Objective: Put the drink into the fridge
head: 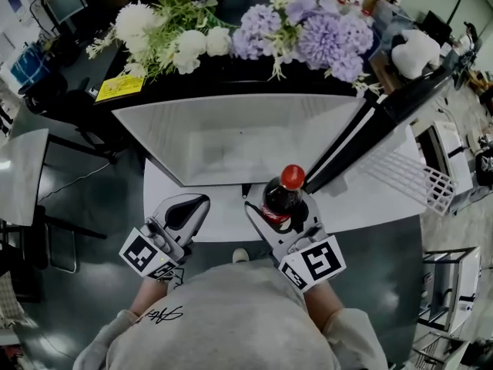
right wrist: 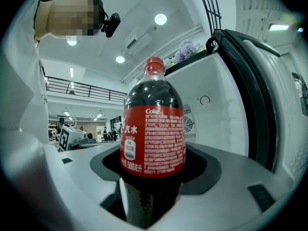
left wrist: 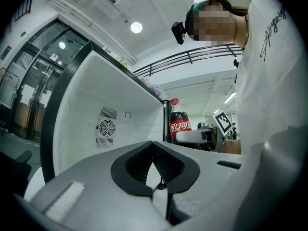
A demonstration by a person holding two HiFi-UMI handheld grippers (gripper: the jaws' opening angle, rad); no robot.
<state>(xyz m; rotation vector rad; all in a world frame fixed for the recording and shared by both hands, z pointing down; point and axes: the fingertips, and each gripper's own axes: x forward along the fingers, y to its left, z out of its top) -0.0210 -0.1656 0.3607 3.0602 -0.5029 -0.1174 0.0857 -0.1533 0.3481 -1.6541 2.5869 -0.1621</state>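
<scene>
A dark cola bottle [head: 283, 195] with a red cap and red label stands upright in my right gripper [head: 279, 209], which is shut on its body just below the label. In the right gripper view the bottle [right wrist: 153, 134] fills the middle, gripped by my right gripper [right wrist: 154, 182]. It hangs in front of the open fridge [head: 231, 141], whose white inside holds nothing I can see. My left gripper [head: 191, 205] is shut and holds nothing, level with the right one at the fridge's front. From the left gripper view [left wrist: 154, 146] the bottle [left wrist: 179, 124] shows to the right.
The fridge door [head: 393, 110] stands swung open to the right, with a white wire rack [head: 412, 177] beside it. White and purple artificial flowers [head: 254, 33] lie on the fridge top, near a yellow label [head: 119, 88]. A fan grille [left wrist: 107, 127] sits in the back wall.
</scene>
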